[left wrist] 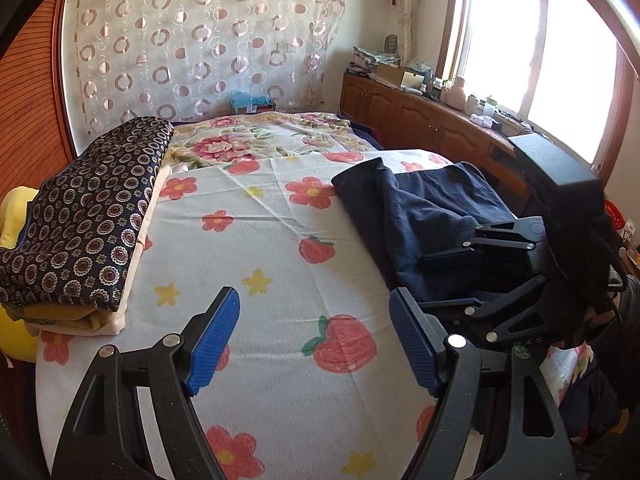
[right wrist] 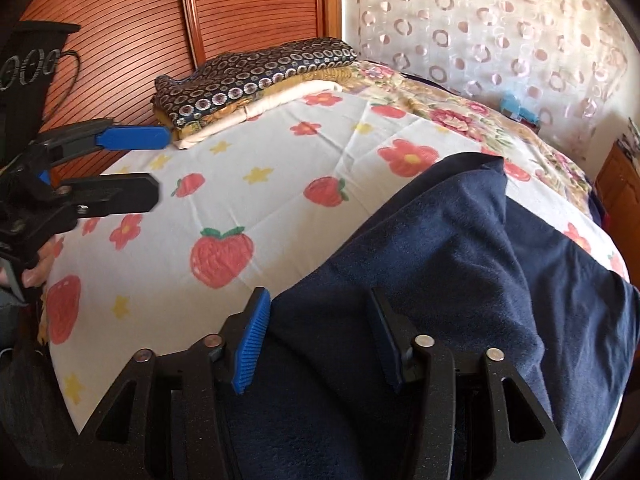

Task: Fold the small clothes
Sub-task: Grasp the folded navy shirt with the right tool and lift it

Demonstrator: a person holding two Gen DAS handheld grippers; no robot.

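A navy fleece garment (right wrist: 460,280) lies rumpled on the near right part of a bed covered by a white sheet printed with strawberries and flowers (left wrist: 260,240); one fold of it rises in a ridge toward the middle of the bed. The right hand-held gripper (right wrist: 320,340) sits low over the near edge of this garment, its blue-padded jaws apart with the navy cloth lying between and beneath them; the pads do not visibly press the fabric, so it reads as open rather than gripping. The left hand-held gripper (left wrist: 316,336) hovers above bare sheet to the left of the garment, near a large strawberry print, jaws spread wide and holding nothing. In the right wrist view it shows from the side at the left edge, with fingertips of the person's hand (right wrist: 34,276) just below it. At the far left of the bed a folded pile topped by a dark circle-patterned cloth (left wrist: 88,216) rests against a slatted wooden wardrobe (right wrist: 140,20).
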